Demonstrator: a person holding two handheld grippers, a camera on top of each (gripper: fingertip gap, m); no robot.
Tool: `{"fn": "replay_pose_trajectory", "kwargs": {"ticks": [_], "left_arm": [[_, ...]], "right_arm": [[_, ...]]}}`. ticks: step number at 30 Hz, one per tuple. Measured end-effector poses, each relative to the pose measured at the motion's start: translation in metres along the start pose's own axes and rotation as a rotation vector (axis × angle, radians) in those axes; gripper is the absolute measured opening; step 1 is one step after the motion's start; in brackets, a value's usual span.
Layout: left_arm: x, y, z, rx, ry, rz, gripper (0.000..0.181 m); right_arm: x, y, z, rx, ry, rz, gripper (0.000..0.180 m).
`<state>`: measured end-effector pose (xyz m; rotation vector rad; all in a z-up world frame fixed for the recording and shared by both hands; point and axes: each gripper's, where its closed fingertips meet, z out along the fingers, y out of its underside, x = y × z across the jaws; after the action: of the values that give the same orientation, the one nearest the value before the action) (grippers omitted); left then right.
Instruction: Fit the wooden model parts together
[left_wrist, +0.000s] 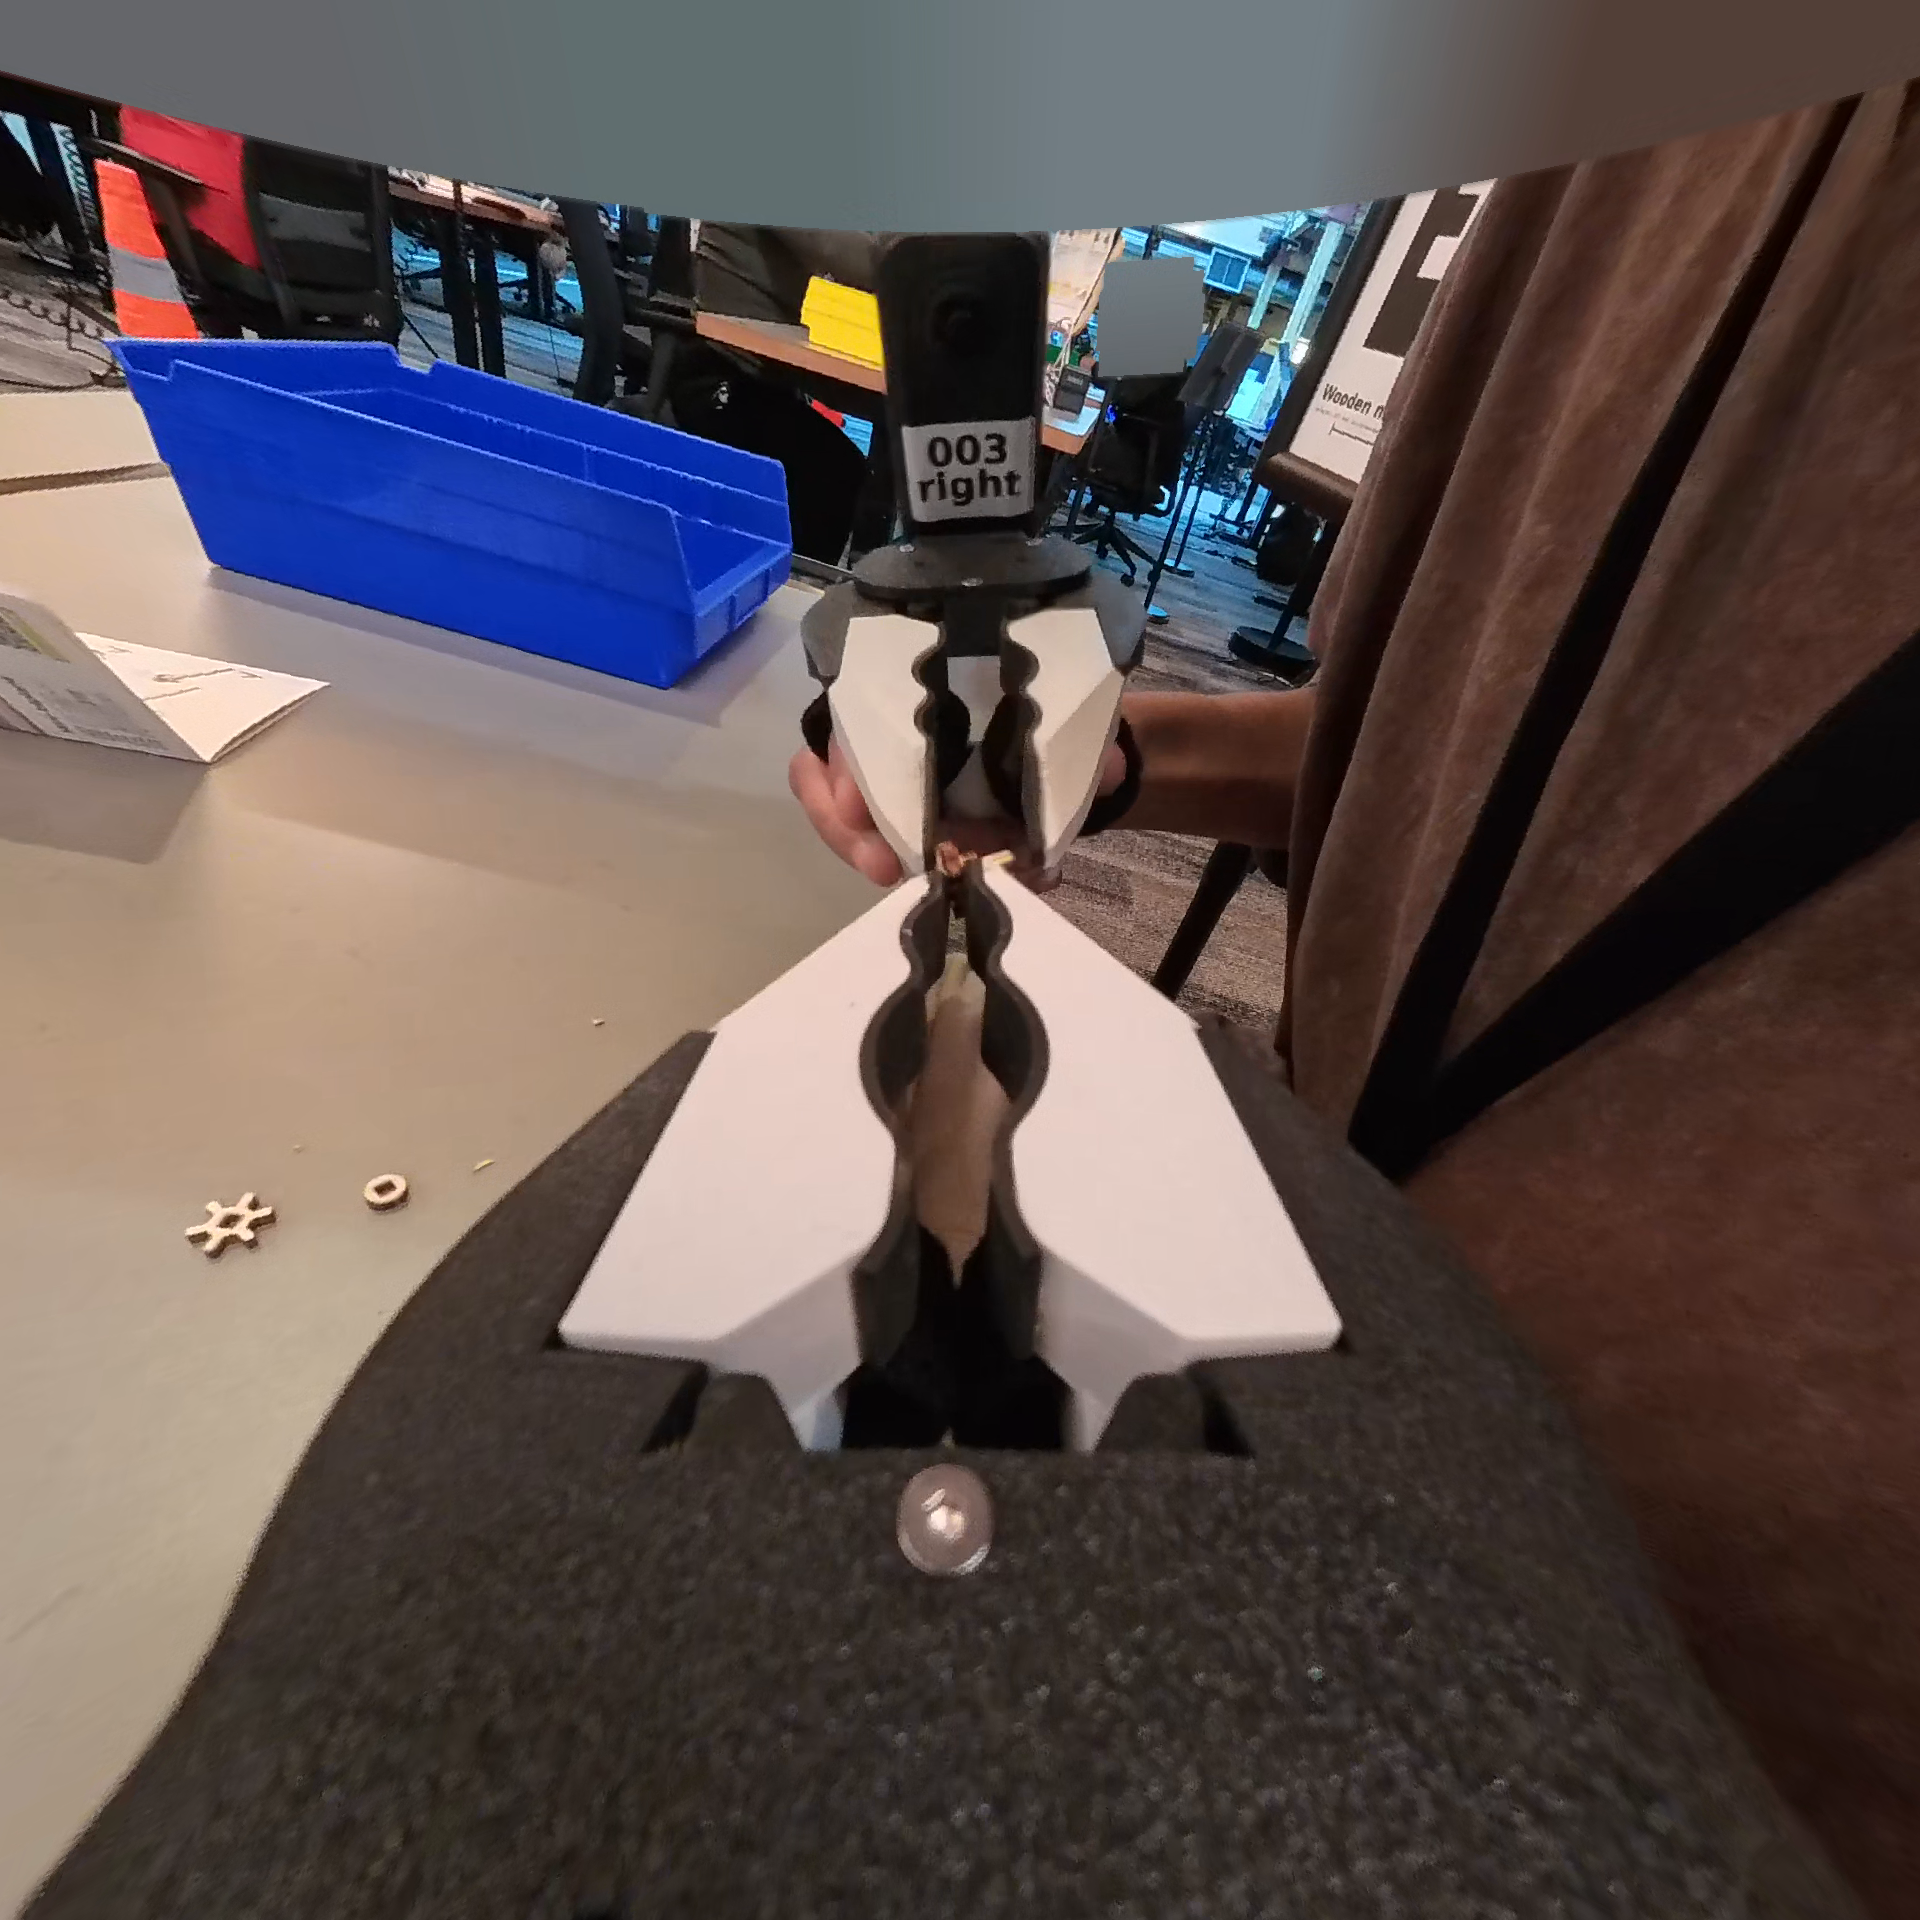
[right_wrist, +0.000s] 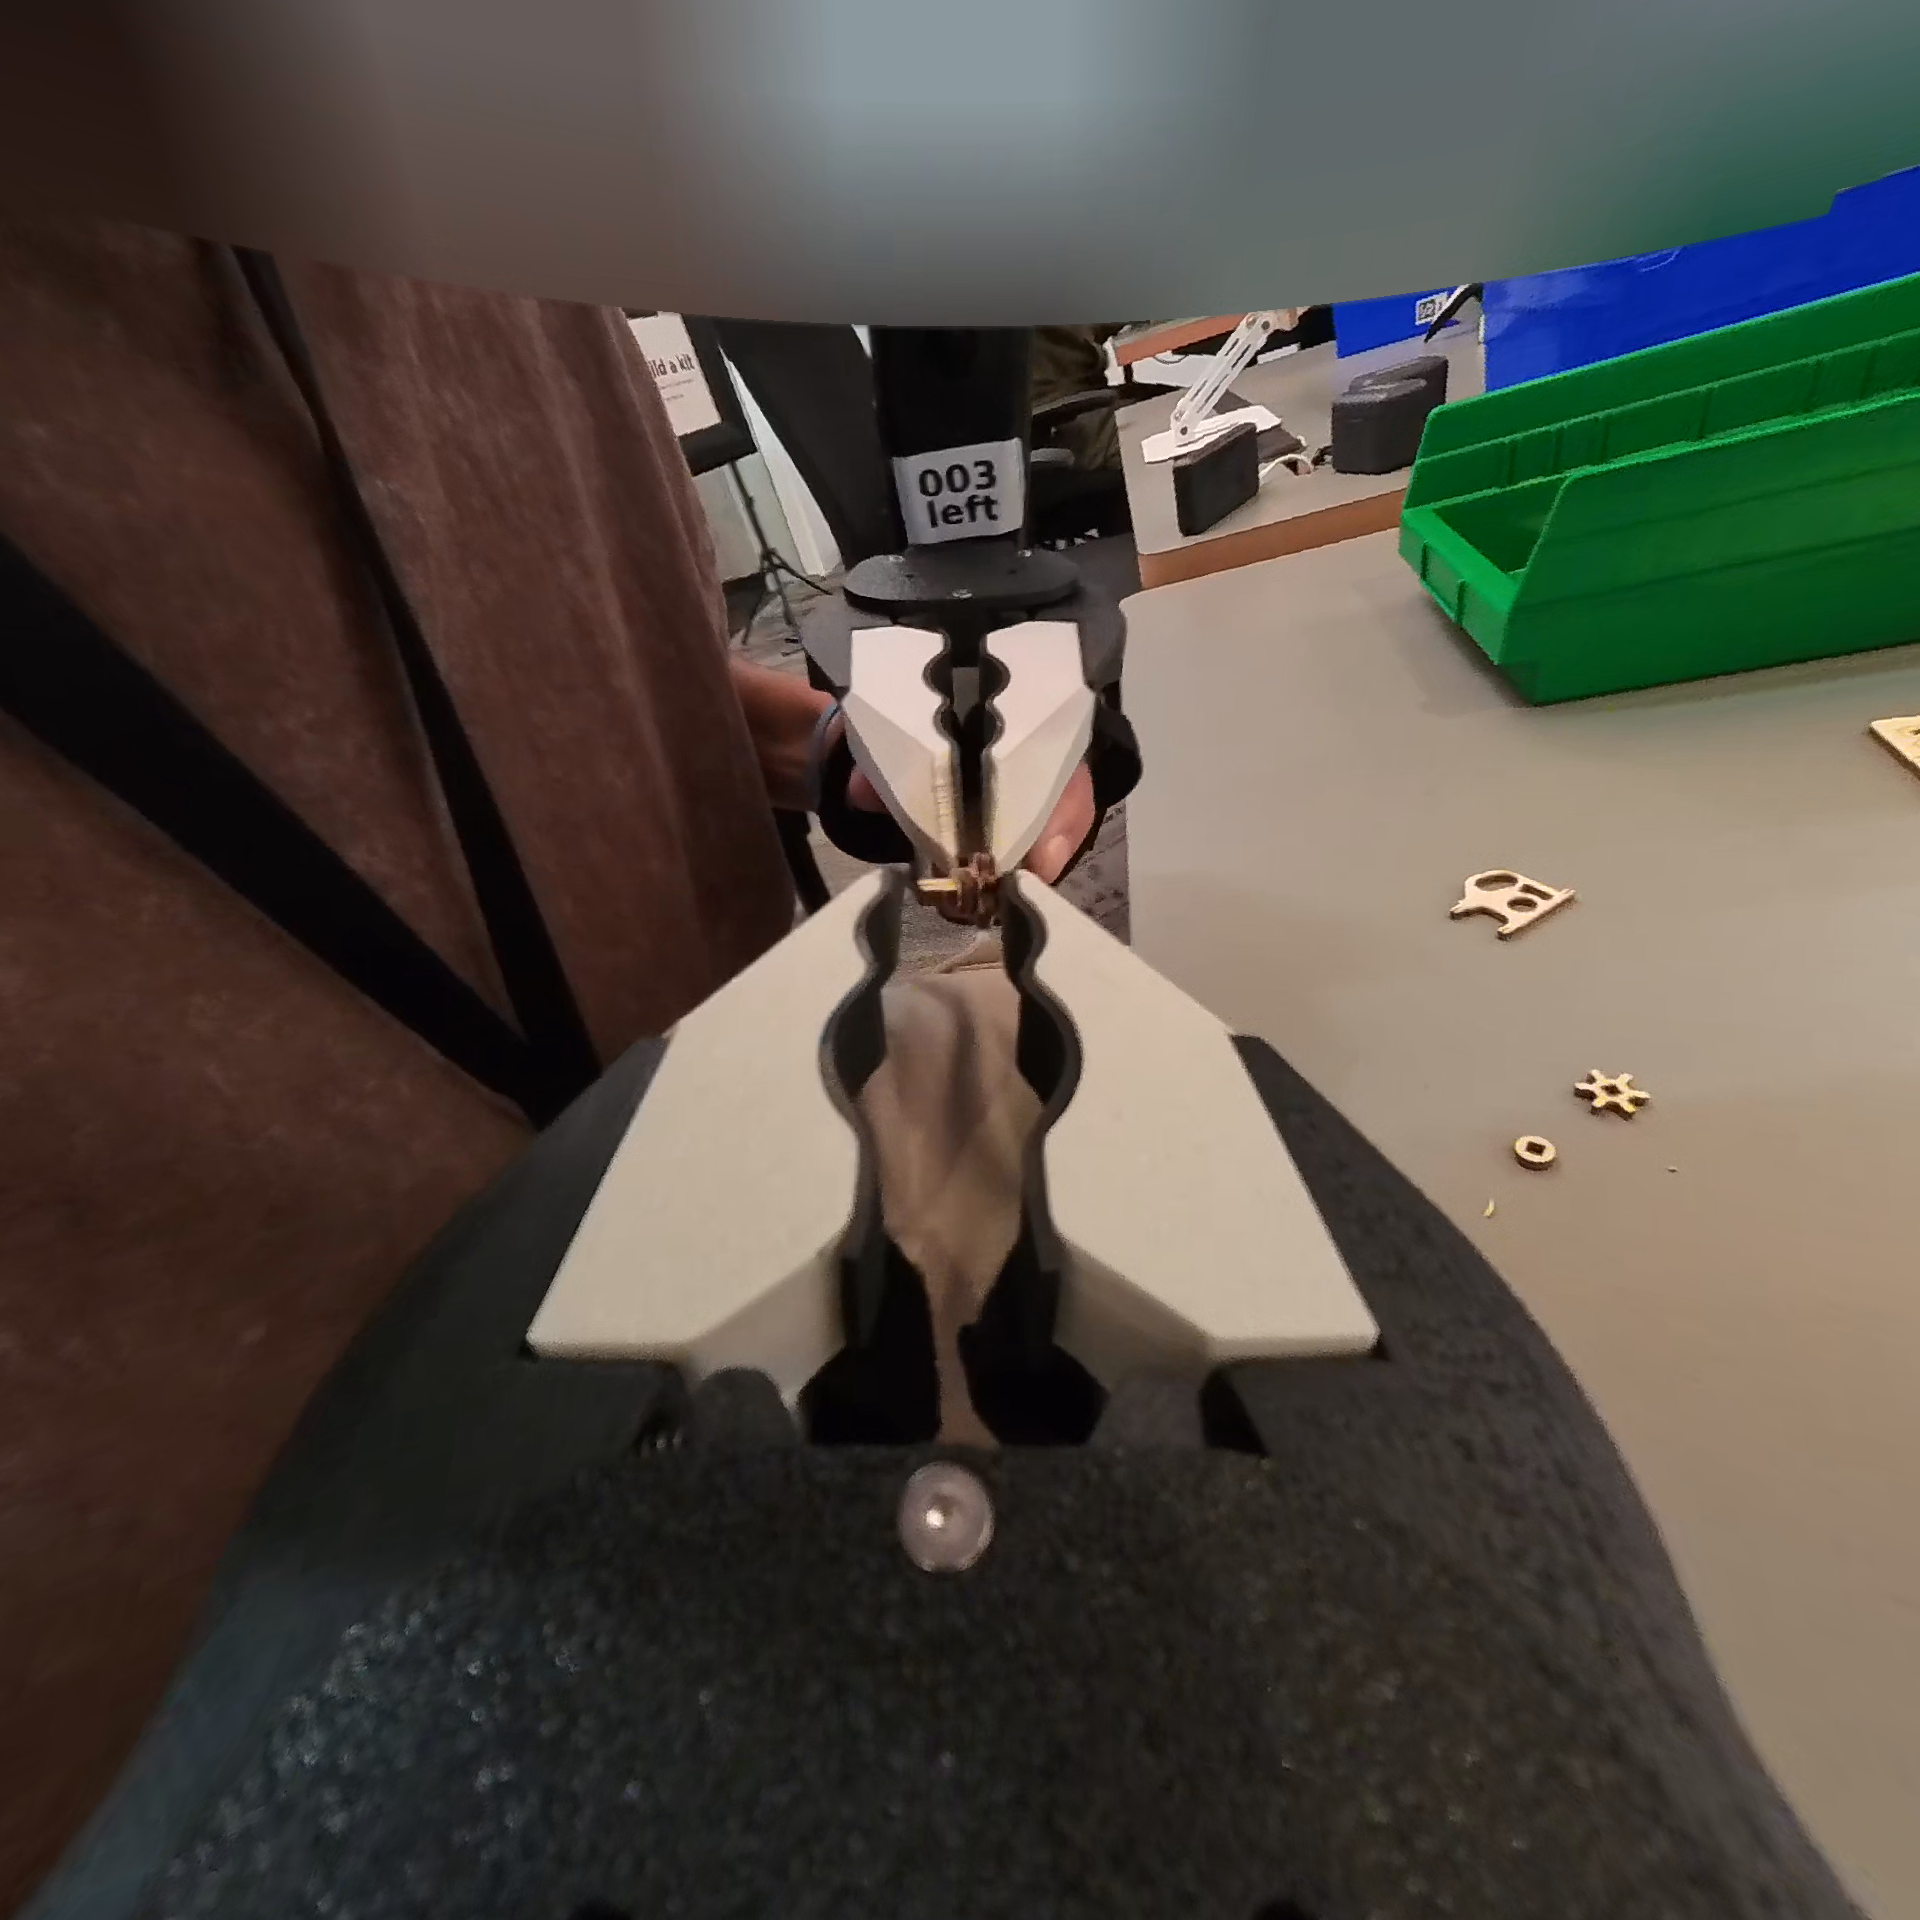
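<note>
The left gripper (left_wrist: 954, 896) and the right gripper (right_wrist: 951, 891) face each other tip to tip above the table's (left_wrist: 436, 883) edge, close to the person's body, so I think both small parts can be steadied while they are pushed together. Each claw is nearly closed on the little wooden assembly (right_wrist: 961, 894), which sits pinched between the four tips. The gear-shaped piece (left_wrist: 230, 1226) and the small ring (left_wrist: 385, 1191) lie apart on the table, probably waiting for their turn.

White-fingered gripper (left_wrist: 951, 883), black foam body, brown garment (left_wrist: 1662, 727)
</note>
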<state>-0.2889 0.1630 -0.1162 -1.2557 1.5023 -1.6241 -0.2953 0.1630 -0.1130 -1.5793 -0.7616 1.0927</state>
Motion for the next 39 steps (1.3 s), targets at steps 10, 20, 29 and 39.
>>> {"fn": "replay_pose_trajectory", "kwargs": {"ticks": [10, 20, 29, 39], "left_arm": [[0.002, 0.0, 0.0, 0.003, 0.023, -0.017, 0.0], [-0.001, -0.004, -0.004, 0.025, -0.003, -0.01, 0.0], [-0.004, -0.003, -0.004, 0.019, -0.038, 0.03, 0.0], [0.018, 0.014, 0.01, -0.07, 0.049, 0.073, 0.0]], "right_arm": [[-0.002, 0.001, 0.002, -0.013, 0.024, -0.063, 0.015], [0.001, -0.002, 0.005, -0.015, 0.079, -0.074, 0.014], [0.005, -0.001, 0.005, -0.047, 0.11, -0.096, 0.013], [0.004, 0.003, 0.012, -0.067, 0.076, -0.099, 0.0]]}}
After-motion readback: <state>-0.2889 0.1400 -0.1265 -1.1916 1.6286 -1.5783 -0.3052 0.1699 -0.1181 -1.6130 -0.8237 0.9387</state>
